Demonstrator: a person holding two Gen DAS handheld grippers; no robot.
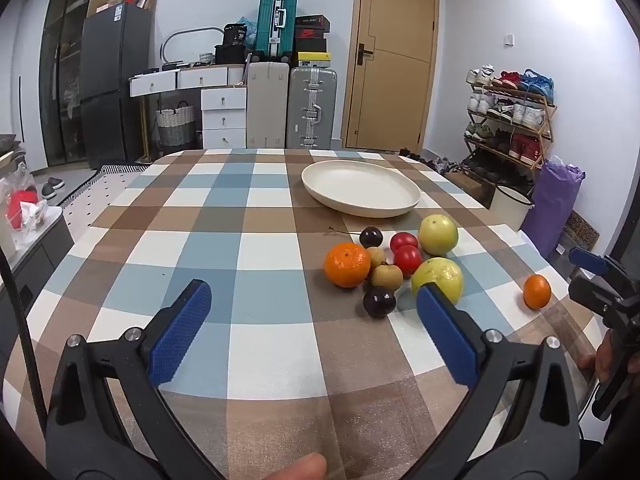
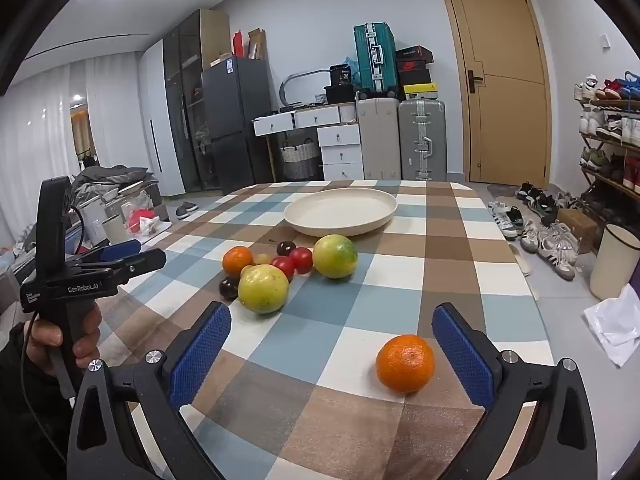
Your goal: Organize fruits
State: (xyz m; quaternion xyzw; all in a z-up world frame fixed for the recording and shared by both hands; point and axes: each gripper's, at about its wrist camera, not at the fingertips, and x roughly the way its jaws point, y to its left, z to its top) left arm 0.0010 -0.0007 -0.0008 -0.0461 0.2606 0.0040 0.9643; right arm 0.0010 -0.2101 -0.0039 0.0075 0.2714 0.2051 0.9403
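A cream plate sits empty on the checked table. Before it lies a cluster of fruit: an orange, two yellow-green guavas, two red tomatoes, dark plums and small brown fruits. A lone orange lies apart, between the right gripper's pads, nearer the right pad, not touched. My right gripper is open. My left gripper is open and empty, short of the cluster.
The left gripper shows in the right wrist view, held by a hand at the table's left. The right gripper shows at the right edge of the left wrist view. Suitcases, drawers, a shoe rack and a white bin stand beyond the table.
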